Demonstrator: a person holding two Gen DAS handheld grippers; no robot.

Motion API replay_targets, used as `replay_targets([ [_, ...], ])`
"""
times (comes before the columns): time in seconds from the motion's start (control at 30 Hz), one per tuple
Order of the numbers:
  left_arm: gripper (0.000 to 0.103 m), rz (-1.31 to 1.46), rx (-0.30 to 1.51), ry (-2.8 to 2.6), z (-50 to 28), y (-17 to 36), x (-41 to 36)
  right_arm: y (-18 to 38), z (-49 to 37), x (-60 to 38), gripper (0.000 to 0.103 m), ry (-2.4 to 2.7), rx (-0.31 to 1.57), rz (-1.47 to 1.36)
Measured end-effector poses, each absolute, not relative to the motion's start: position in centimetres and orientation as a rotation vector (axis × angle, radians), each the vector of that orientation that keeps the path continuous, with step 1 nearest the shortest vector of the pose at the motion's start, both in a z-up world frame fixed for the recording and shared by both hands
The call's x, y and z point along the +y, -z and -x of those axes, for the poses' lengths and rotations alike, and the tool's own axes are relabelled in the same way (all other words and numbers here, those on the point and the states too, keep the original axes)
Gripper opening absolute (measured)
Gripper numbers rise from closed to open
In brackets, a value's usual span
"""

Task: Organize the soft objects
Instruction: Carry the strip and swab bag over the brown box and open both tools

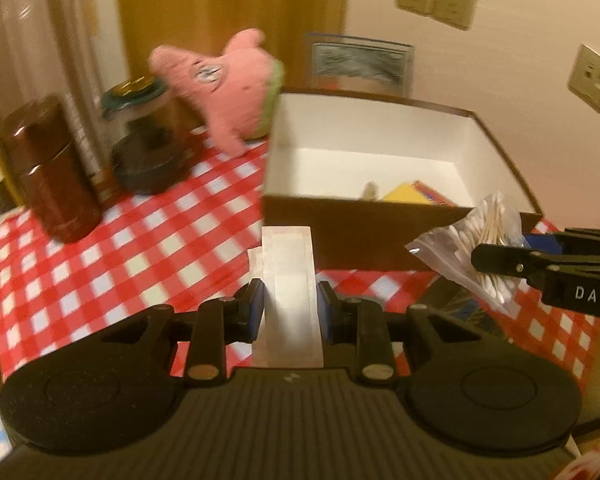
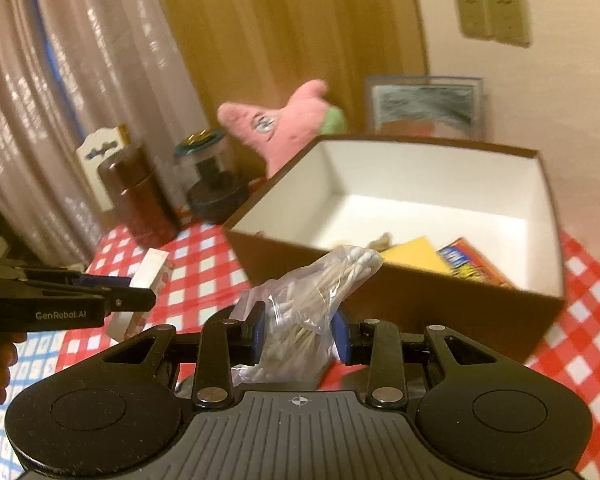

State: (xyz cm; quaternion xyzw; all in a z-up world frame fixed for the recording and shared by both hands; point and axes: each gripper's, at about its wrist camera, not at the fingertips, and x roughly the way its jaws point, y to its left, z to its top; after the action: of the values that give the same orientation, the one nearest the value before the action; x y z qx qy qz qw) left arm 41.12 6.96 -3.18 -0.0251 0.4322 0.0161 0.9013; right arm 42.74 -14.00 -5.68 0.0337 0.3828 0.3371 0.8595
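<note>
Both grippers carried soft goods near the open box [image 2: 420,304].

The left gripper [image 1: 290,300] was clamped on a flat white packet [image 1: 289,264]; the right gripper [image 2: 298,330] pinched a bag of cotton swabs [image 2: 316,292] at the box's near wall, above the checked tablecloth [image 1: 112,248].

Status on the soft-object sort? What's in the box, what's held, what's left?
Done: the brown cardboard box already holds a yellow pad and an orange packet.
In hand: left gripper clamps a flat white packet; right gripper clamps a clear bag of cotton swabs, both short of the box.
Left: the pink star plush behind it.
</note>
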Motion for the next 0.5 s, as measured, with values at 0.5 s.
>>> replay_targets([
  [0.5,0.026,-0.076,0.839,0.14,-50.8,1.4,0.1,3.7,-50.2,-18.5,0.035,-0.583,0.742,-0.112],
])
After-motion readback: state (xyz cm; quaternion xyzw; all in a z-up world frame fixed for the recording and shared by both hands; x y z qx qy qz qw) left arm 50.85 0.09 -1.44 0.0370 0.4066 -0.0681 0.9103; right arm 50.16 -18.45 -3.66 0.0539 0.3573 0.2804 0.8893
